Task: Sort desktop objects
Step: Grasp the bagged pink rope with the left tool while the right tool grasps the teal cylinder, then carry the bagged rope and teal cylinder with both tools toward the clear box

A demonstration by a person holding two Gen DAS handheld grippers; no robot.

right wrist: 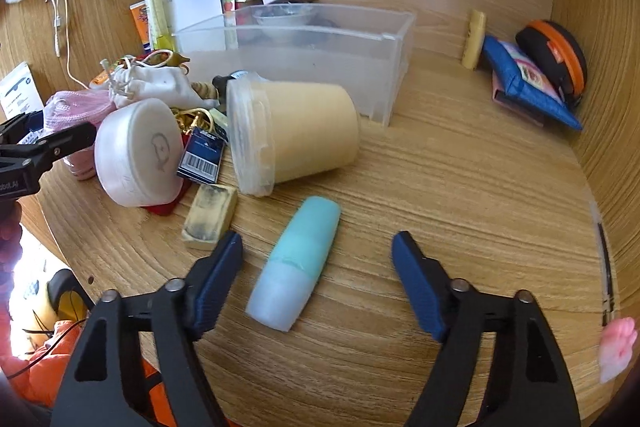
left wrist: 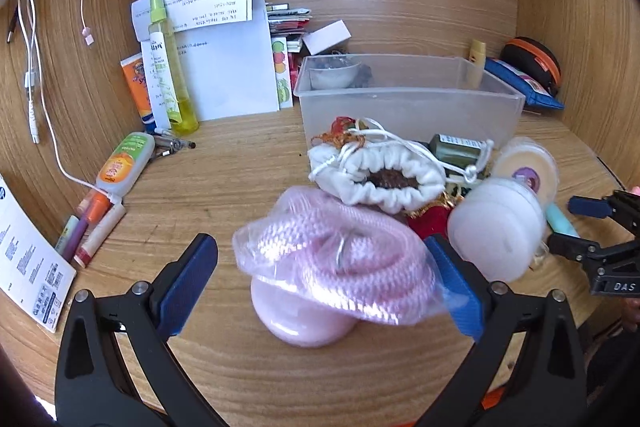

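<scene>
My left gripper is open around a bagged pink rope that lies on a pink round jar. Behind them lie a white drawstring pouch, a white round jar and a clear plastic bin. My right gripper is open over the desk, with a teal bottle lying between its fingers. A tan lidded tub lies on its side in front of the bin. The white jar and a worn eraser block lie to the left.
A yellow spray bottle, an orange tube, papers and pens stand along the left wall. A blue pouch and a black-orange case sit at the back right. White cables hang on the left.
</scene>
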